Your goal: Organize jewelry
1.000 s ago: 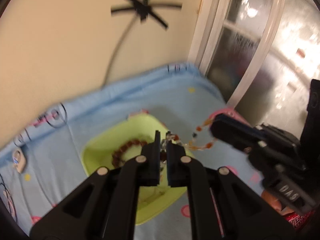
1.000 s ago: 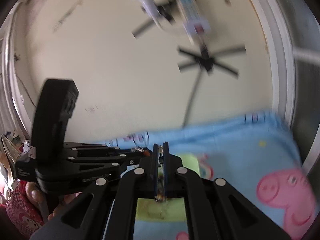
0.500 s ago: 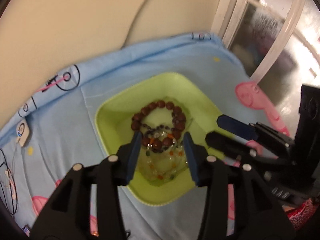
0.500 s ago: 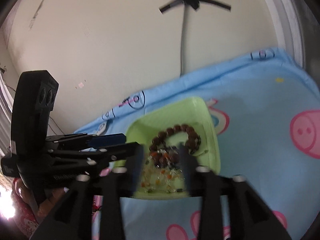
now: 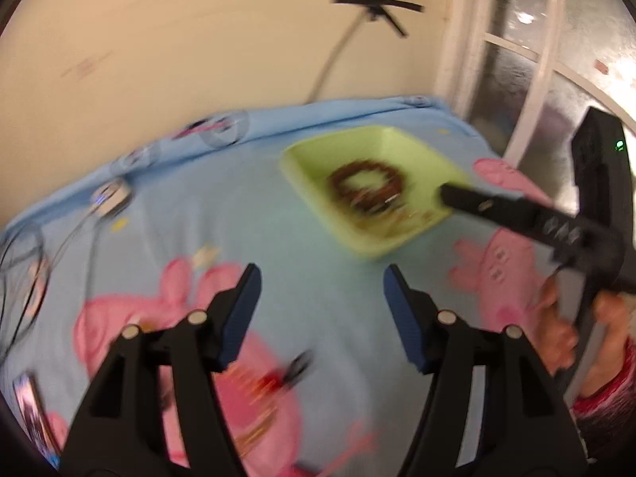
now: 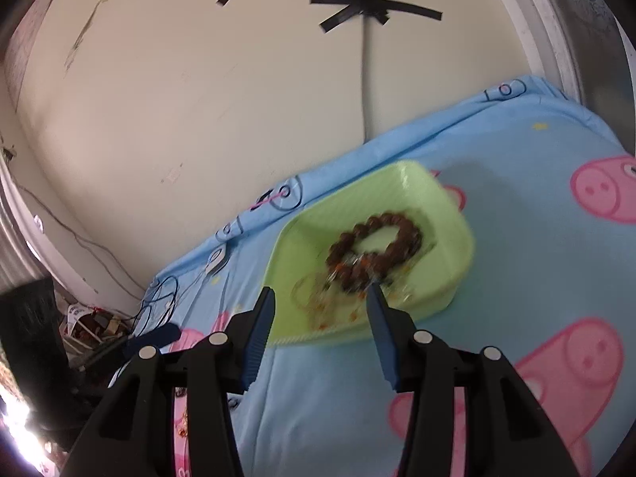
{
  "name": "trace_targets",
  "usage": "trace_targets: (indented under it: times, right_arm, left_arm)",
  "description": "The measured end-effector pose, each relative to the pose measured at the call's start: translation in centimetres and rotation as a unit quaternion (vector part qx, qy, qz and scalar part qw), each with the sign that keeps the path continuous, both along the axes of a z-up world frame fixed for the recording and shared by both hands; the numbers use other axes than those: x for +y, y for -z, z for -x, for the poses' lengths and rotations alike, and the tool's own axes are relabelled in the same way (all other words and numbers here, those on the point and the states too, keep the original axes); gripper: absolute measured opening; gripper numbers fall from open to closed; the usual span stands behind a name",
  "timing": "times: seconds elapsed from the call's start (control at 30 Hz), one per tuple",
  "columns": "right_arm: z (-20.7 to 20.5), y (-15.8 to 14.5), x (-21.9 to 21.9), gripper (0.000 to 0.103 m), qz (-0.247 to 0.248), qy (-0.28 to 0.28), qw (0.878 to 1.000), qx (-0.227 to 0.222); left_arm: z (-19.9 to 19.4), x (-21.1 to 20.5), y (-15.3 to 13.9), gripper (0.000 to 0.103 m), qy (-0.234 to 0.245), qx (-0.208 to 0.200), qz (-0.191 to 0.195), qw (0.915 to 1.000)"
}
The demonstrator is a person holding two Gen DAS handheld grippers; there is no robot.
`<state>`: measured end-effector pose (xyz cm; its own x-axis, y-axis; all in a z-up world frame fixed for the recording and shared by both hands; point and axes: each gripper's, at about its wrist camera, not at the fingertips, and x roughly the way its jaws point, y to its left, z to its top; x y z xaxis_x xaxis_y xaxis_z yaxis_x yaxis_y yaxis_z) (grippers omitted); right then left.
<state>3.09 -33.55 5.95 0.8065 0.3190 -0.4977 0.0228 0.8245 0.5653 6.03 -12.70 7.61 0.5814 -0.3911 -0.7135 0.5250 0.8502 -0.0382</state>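
Right wrist: bracelet [image 6: 375, 246] in tray [image 6: 457, 278], beyond open hand-held gripper [image 6: 320, 298].

Motion blur smears brown bead bracelet [image 5: 367, 185] and small jewelry [image 5: 278, 377] on blanket; phone [image 5: 33, 417] cut by frame edge.

a cream wall [image 6: 222, 91] rises behind the bed, scuffed, with a grey cable [image 6: 366, 79] fixed by crossed black tape [image 6: 373, 6]. a blue cartoon-pig sheet [image 6: 536, 278] covers the bed. a white-framed frosted window [image 5: 528, 67] glows beside it.
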Motion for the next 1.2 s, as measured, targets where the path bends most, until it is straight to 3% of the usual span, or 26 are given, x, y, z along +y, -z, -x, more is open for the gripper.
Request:
trace_targets:
  times: [0.1,0.23,0.4,0.57,0.67,0.83,0.97,1.1,1.2]
  right_arm:
    - [0.7,0.5,1.7,0.023,0.002,-0.005,1.000,0.000]
    - [1.4,0.6,4.2,0.023,0.020,-0.015,1.000,-0.007]
    - [2.0,0.5,8.0,0.023,0.067,-0.038,0.997,-0.017]
    - [2.2,0.7,10.7,0.023,0.113,-0.048,0.992,-0.025]
    - [3.1,-0.4,12.0,0.023,0.172,-0.027,0.983,-0.062]
    - [4.8,-1.9,12.6,0.023,0.227,0.036,0.964,-0.133]
    - [5.9,-1.9,13.0,0.023,0.273,0.073,0.942,-0.180]
    - [6.0,-1.8,12.7,0.025,0.276,0.081,0.939,-0.189]
    - [6.6,-1.8,13.0,0.034,0.284,0.093,0.934,-0.197]
  left_arm:
    - [-0.3,5.3,1.4,0.062,-0.053,0.017,0.014,0.9984]
    - [-0.4,12.1,2.5,0.062,-0.135,0.026,0.040,0.9898]
    - [-0.1,16.9,4.0,0.062,-0.207,0.017,0.029,0.9777]
    - [0.9,16.1,4.8,0.062,-0.220,-0.025,0.011,0.9750]
    - [1.8,15.2,4.8,0.062,-0.217,-0.055,-0.007,0.9746]
    - [3.2,14.5,3.8,0.062,-0.224,-0.107,-0.017,0.9685]
    - [4.4,14.5,2.6,0.062,-0.255,-0.161,-0.006,0.9535]
    - [5.4,14.2,2.3,0.062,-0.272,-0.190,-0.011,0.9433]
    - [6.5,14.4,1.9,0.063,-0.291,-0.216,-0.010,0.9320]
